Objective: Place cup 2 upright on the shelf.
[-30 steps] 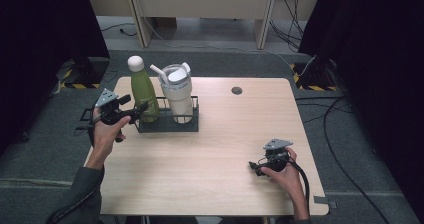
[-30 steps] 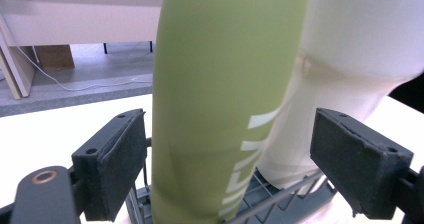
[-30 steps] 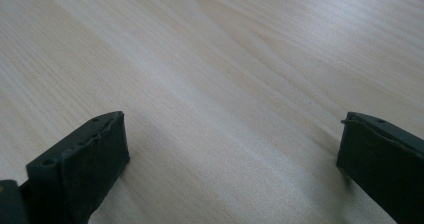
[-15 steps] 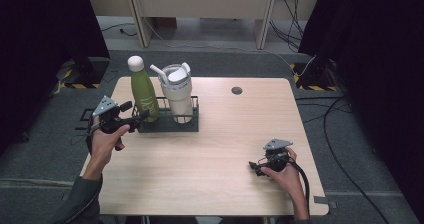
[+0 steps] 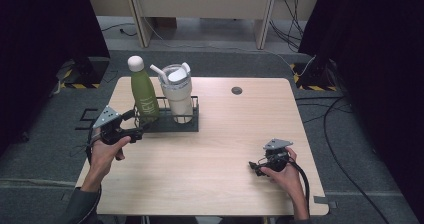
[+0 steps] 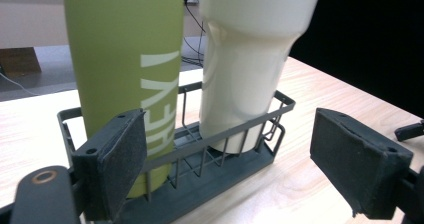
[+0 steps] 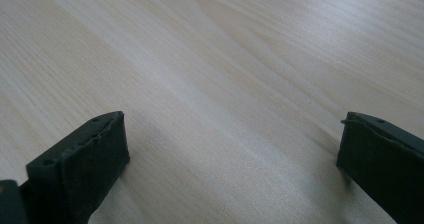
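Note:
A green bottle (image 5: 142, 91) with a white cap and a cream tumbler (image 5: 177, 93) with a lid and straw stand upright in a dark wire rack (image 5: 192, 120) at the table's back left. My left gripper (image 5: 136, 123) is held just left of the rack, open and empty, its jaws pointing at the bottle. In the left gripper view the bottle (image 6: 125, 59) and tumbler (image 6: 250, 59) rise close ahead inside the rack (image 6: 235, 134), between the spread pads (image 6: 122, 159). My right gripper (image 5: 256, 167) rests low on the table's front right, open over bare wood (image 7: 225, 84).
The light wooden table (image 5: 220, 134) has a round cable hole (image 5: 236, 90) at the back. Cables (image 5: 345, 104) trail over the grey floor to the right. A desk frame stands behind the table.
My left gripper has drawn back from the bottle, toward the front left of the rack, and is now open. The right gripper has stayed put.

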Tool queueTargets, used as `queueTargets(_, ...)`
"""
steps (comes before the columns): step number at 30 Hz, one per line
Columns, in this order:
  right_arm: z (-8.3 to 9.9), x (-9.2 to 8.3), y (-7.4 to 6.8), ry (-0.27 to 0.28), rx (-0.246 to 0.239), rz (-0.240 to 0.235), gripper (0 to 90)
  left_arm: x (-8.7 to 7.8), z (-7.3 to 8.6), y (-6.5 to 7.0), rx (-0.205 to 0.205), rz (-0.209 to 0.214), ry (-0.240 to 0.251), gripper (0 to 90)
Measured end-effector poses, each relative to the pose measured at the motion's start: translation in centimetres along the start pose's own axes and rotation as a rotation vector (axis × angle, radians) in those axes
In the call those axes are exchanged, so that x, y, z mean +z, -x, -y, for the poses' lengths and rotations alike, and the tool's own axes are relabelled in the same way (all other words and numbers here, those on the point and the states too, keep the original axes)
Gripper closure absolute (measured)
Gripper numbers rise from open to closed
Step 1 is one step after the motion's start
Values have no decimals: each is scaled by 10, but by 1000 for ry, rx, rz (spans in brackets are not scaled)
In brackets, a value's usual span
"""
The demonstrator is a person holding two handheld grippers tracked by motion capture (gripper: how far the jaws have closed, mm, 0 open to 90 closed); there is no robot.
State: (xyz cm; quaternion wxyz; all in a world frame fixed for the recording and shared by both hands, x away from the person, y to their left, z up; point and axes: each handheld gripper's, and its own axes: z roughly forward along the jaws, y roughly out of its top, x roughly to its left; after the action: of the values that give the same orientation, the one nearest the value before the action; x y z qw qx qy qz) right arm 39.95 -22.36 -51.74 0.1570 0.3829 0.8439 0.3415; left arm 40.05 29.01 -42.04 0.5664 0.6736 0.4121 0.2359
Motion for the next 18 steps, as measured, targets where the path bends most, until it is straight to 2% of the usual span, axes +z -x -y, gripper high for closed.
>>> queueTargets(8, 0, 0, 0, 0, 0, 0, 4, -1, 7, 6, 15, 4, -2, 148)
queueTargets(18, 0, 0, 0, 0, 0, 0, 4, -3, 18, 12, 10, 20, -12, 147)
